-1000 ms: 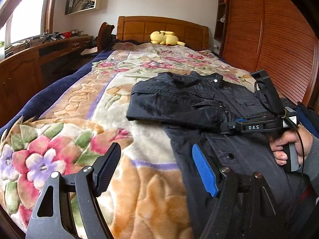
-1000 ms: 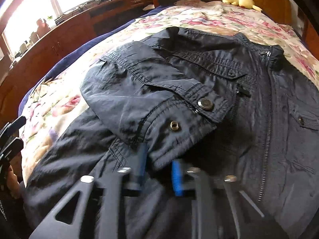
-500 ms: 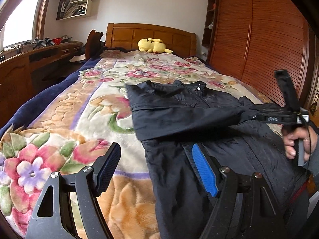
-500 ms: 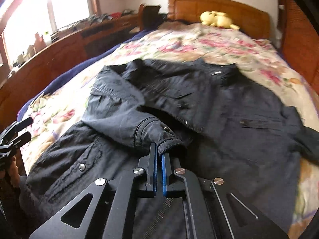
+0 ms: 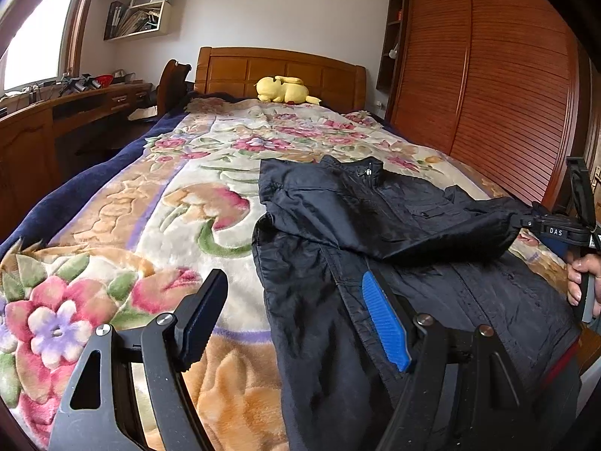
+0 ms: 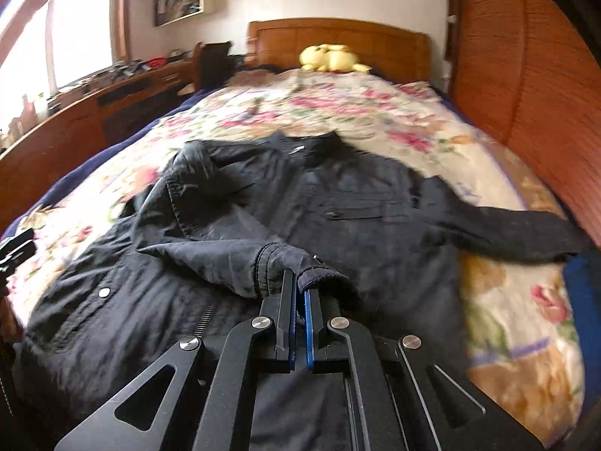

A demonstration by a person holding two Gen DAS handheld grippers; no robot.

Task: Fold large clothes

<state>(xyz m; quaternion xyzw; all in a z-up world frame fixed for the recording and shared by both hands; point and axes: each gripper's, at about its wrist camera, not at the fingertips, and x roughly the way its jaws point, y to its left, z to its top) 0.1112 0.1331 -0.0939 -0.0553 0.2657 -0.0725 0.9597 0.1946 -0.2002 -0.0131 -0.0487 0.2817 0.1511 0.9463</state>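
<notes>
On the floral bedspread [image 5: 157, 225], the dark jacket [image 5: 338, 255] lies collar far, hem near, long axis along the bed. The right gripper [image 6: 299, 300] is clamped on a sleeve cuff [image 6: 319, 274]; the left gripper [image 5: 293, 315] hangs with fingers apart. The cloth looks soft and limp, best gripped at cuffs or hems.

Right gripper [image 6: 299, 300] clamped on jacket [image 6: 263, 203] sleeve cuff [image 6: 319, 270], jaws nearly together; yellow plush toy [image 6: 330, 58] at 12 o'clock on bed [image 6: 499, 300].
</notes>
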